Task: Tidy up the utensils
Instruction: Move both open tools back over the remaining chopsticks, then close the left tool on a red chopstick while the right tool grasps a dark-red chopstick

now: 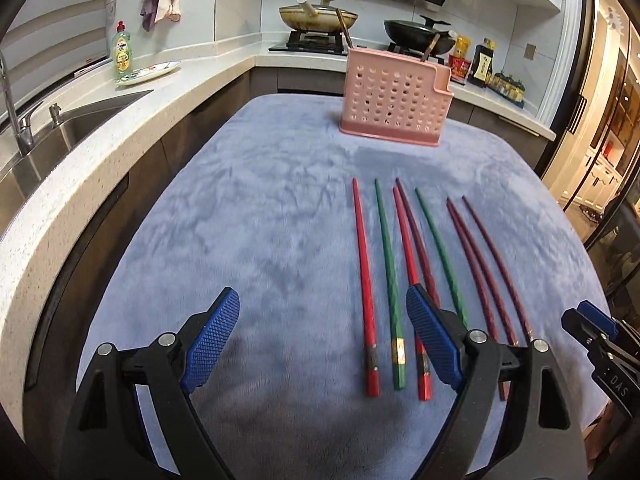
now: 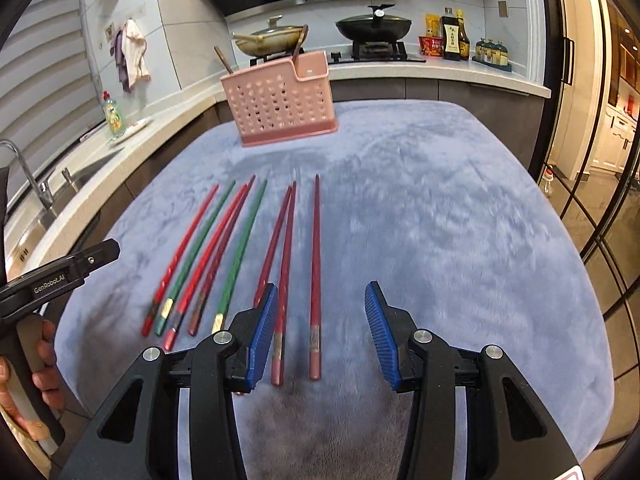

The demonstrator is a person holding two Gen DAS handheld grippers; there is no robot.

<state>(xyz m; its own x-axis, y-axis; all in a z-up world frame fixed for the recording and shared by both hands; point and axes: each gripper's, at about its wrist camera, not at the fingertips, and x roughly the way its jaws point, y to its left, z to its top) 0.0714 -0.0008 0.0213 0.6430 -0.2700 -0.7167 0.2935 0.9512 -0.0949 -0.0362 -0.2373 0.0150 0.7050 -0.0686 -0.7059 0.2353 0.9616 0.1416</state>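
Observation:
Several chopsticks lie side by side on a blue cloth point(image 1: 260, 220), tips pointing away: red point(image 1: 365, 280), green point(image 1: 388, 280) and dark maroon point(image 1: 476, 256) ones. A pink perforated utensil holder point(image 1: 394, 106) stands at the far side with two brown sticks in it; it also shows in the right wrist view point(image 2: 282, 106). My left gripper point(image 1: 322, 312) is open and empty, left of the chopsticks' handle ends. My right gripper point(image 2: 320, 308) is open and empty, with a maroon chopstick point(image 2: 316, 264) lying between its fingers on the cloth.
A white counter with a sink point(image 1: 60, 136) and a green soap bottle point(image 1: 121, 50) runs along the left. A stove with two pans point(image 1: 318, 16) stands behind the holder. Sauce bottles point(image 2: 454, 38) stand at the back right. A glass door point(image 2: 600, 160) is on the right.

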